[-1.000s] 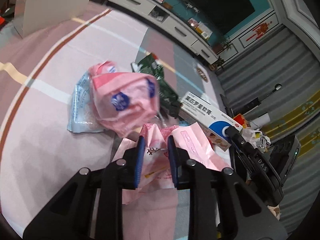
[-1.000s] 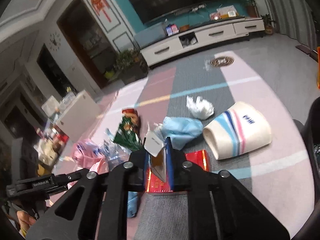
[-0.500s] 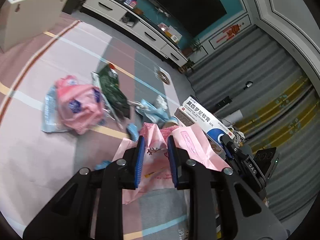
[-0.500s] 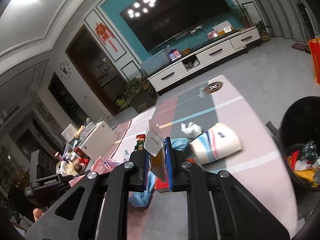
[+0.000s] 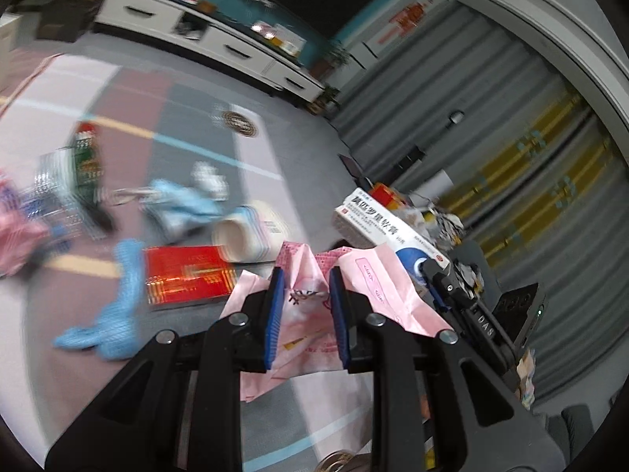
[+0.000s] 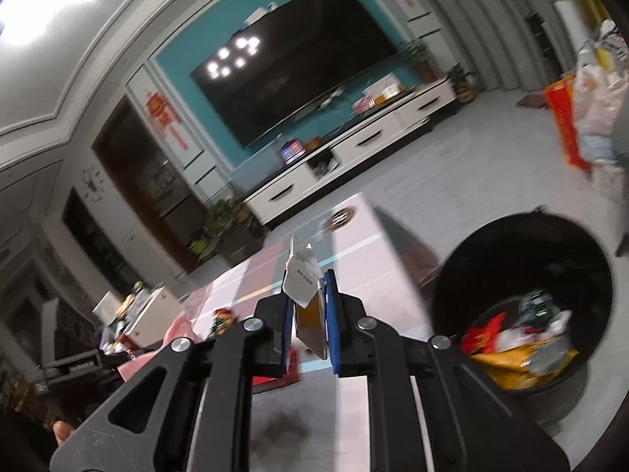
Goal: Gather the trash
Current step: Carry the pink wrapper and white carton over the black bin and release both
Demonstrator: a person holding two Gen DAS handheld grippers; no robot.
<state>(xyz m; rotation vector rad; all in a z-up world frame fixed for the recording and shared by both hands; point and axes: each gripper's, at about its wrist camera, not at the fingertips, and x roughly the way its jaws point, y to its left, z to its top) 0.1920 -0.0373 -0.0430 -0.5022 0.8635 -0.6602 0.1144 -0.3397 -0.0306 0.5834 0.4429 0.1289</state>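
Observation:
My left gripper [image 5: 306,275] is shut on a crumpled pink wrapper [image 5: 377,287], held above the striped floor mat. My right gripper [image 6: 308,283] is shut on a white medicine box [image 6: 300,281] seen end-on; the same box [image 5: 381,228] shows in the left wrist view, right of the pink wrapper. A black trash bin [image 6: 523,303] with several wrappers inside sits on the floor to the right of the right gripper. Loose trash lies on the mat: a red packet [image 5: 184,275], a blue mask [image 5: 118,314], a striped paper cup [image 5: 251,240], a blue cloth [image 5: 181,208] and a green packet [image 5: 84,161].
A white TV cabinet [image 6: 354,153] with a large dark TV [image 6: 291,63] stands along the far wall. Bags and a red box [image 6: 566,126] sit behind the bin. A white cabinet [image 6: 145,314] with clutter stands at the mat's left.
Both grippers have lifted and swung right, each keeping its hold. The trash bin has come fully into the right wrist view, and the floor trash has slid left in the left view.

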